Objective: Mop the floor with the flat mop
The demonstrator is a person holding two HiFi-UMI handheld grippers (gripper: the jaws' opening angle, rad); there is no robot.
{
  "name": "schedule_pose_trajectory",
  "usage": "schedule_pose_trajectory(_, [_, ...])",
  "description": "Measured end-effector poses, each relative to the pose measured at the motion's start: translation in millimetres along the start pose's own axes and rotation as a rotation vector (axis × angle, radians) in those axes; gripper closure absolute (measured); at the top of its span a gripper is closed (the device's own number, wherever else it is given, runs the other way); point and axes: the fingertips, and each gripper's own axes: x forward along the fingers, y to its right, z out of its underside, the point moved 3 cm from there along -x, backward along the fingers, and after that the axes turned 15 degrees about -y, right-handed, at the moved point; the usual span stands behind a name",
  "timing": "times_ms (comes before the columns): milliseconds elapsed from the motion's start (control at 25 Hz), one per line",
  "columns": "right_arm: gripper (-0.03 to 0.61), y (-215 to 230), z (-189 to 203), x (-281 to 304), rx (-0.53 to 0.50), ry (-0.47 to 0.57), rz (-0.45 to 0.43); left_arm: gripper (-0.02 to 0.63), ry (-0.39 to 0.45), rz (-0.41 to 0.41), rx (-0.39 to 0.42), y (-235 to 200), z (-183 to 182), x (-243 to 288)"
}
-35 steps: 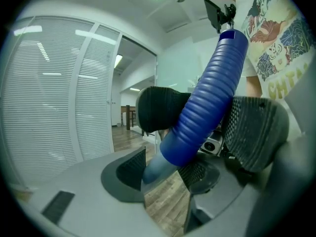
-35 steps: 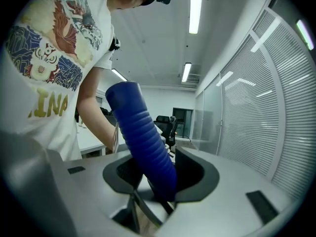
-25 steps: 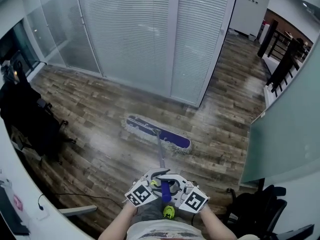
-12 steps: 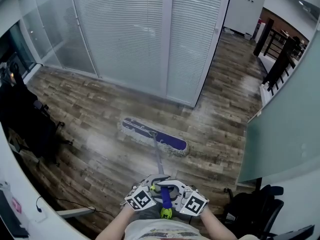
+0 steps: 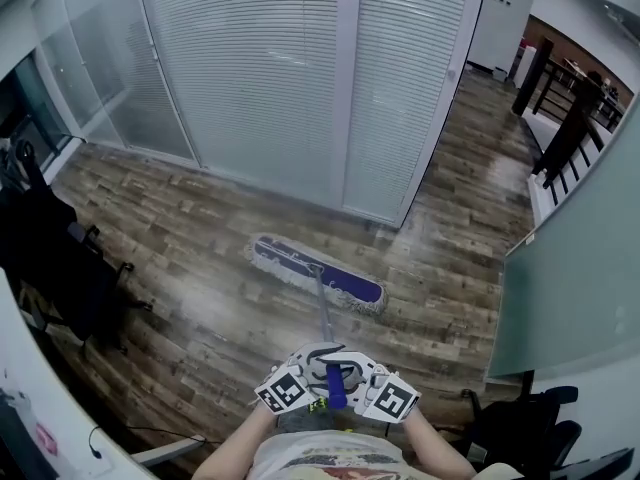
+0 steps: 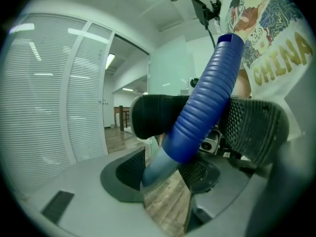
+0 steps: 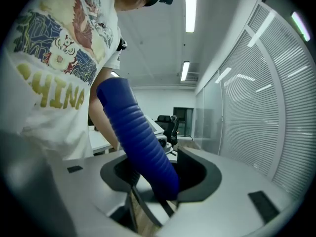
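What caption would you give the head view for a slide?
Seen from above, a flat mop with a blue handle rests on the wood floor before closed blinds.

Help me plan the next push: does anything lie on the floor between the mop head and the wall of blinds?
Nothing visible does. Bare wood floor runs from the flat mop to the blinds wall. The dark chair stands off to the left, clear of that strip.

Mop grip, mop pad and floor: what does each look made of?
Mop grip: ribbed, matte blue; likely rubber or soft plastic. Mop pad: blue cloth with pale fringe, probably microfibre. Floor: wood-grain planks, faint sheen; wood or laminate, unclear.
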Motion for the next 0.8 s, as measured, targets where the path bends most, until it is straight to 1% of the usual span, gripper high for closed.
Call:
schedule_pose_trajectory(160, [0.374, 55.1, -16.5, 15.1, 0.014, 0.052, 0.07, 0.436, 0.058, -0.005, -0.018, -57.3, -10.4, -4.6])
schedule_pose_trajectory(360, [0.374, 94.0, -25.0, 35.2, 0.007, 0.034, 0.044, 0.436, 0.089, -0.006, -0.042, -101.1, -12.1, -9.1])
schedule_pose_trajectory(600, [0.371, 157.0, -18.7, 63.0, 0.001, 0.016, 0.031, 0.436, 0.071, -0.009, -0.036, -169.6, -5.5, 3.9])
schedule_pose_trajectory(800, [0.368, 241.1, -9.8, 75.7, 0.001, 0.021, 0.013, 0.433, 0.044, -0.019, -0.041, -250.5, -13.6, 32.4])
